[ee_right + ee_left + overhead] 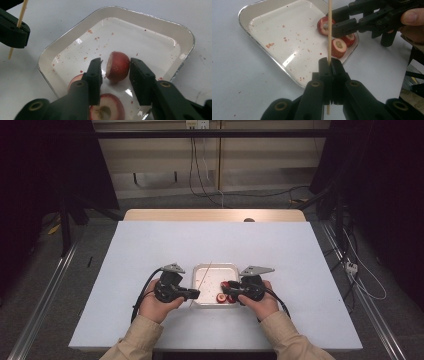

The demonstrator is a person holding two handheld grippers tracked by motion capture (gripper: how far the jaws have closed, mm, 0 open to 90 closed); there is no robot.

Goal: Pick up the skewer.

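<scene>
**Over the tray's near-right corner: skewer meets fruit**

Near the worktop's (150, 245) front edge, your left hand-held gripper (329, 62) is clamped on the wooden skewer (329, 30), upright above the white tray (262, 10). Your right hand-held gripper (115, 72) stands apart around one red fruit piece (117, 66), pads not pressing it. Two cut pieces (338, 47) lie beside it in the tray's near-right corner

Glossy metal tray (257, 15), thin wooden skewer (329, 30), matt black plastic tongs (115, 75).
</scene>
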